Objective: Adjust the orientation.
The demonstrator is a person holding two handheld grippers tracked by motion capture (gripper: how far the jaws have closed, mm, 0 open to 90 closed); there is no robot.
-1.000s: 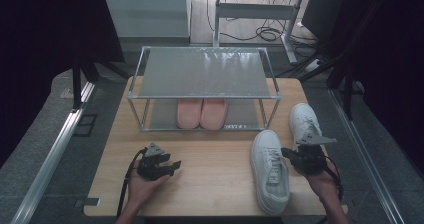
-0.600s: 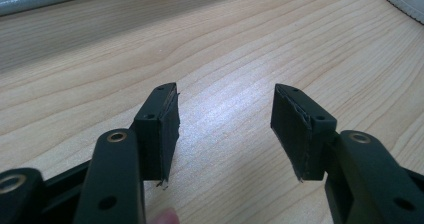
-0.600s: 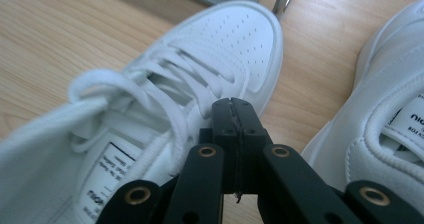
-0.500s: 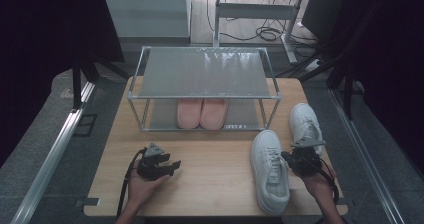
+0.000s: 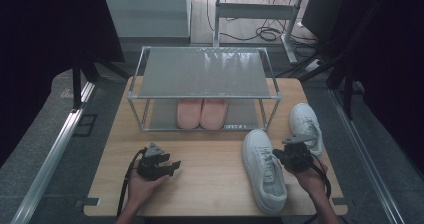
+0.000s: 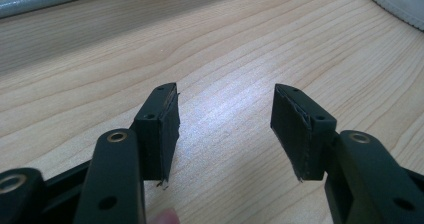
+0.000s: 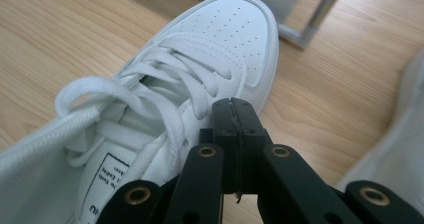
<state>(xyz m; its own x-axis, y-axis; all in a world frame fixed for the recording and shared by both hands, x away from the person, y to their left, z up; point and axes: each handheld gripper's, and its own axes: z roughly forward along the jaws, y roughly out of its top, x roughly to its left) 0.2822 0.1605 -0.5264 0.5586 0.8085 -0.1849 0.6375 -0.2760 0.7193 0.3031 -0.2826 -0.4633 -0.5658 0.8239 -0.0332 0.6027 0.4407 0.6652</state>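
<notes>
Two white sneakers lie on the wooden table (image 5: 210, 184). The nearer sneaker (image 5: 263, 169) points away from me; the other sneaker (image 5: 304, 121) sits further back at the right. My right gripper (image 5: 276, 155) is between them, its tips at the nearer shoe's right side. In the right gripper view the right gripper (image 7: 234, 109) is shut, jaws pressed together with nothing seen between them, right beside the laced sneaker (image 7: 220, 39). My left gripper (image 5: 172, 166) rests low at the front left; in its own view the left gripper (image 6: 225, 119) is open over bare wood.
A metal two-tier shoe rack (image 5: 205, 73) stands at the back of the table, with a pair of pink slippers (image 5: 201, 113) on its lower shelf. A rack leg (image 7: 310, 19) is just beyond the nearer sneaker's toe. Dark curtains flank the table.
My right gripper has shifted a little to the left, up against the nearer sneaker. The left gripper has stayed put.
</notes>
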